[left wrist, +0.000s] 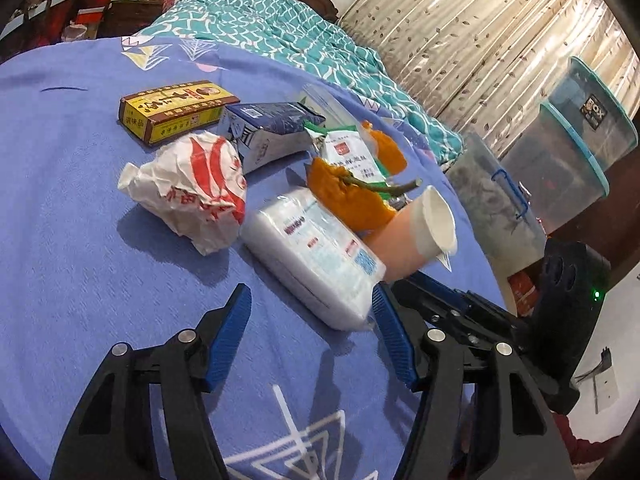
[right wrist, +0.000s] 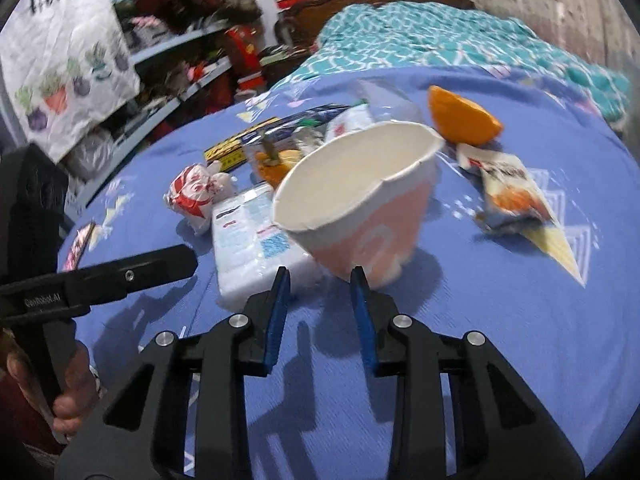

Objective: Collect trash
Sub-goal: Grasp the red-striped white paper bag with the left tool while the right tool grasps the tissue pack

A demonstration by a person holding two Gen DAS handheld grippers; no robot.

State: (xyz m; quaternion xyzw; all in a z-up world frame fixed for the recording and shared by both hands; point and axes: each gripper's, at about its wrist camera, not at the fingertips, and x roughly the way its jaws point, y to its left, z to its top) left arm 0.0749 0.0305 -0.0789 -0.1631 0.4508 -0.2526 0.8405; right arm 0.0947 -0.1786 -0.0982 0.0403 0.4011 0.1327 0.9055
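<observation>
1. The trash lies in a loose heap on a bed covered by a blue sheet [left wrist: 72, 184], filling the middle of both views.
2. Left tongs [left wrist: 312, 304] stand at the lower centre of the left view, open, nothing between the blue pads; the right pad's tip is just beside the near corner of a white tissue pack [left wrist: 316, 256].
3. Right tongs [right wrist: 320, 280] sit at the lower centre of the right view with a narrow gap between the pads. Bare sheet shows through the gap, and they grip nothing.
4. A paper cup [right wrist: 360, 196], pink outside and white inside, lies tilted on its side just past the right tongs' tips, mouth toward the upper left of that view. Whether the right pad touches its base I cannot tell.
5. A crumpled red-and-white wrapper [left wrist: 192, 188] lies left of the tissue pack.
6. Behind it lie a yellow box [left wrist: 176, 110] and a dark blue carton [left wrist: 268, 132].
7. Orange peel [left wrist: 344, 196] with a stem rests against the tissue pack and cup; a second peel [right wrist: 460, 118] lies toward the upper right of the right view.
8. A snack packet [right wrist: 508, 196] lies alone, right of the cup.
9. A teal blanket [left wrist: 280, 28] is bunched at the top.
</observation>
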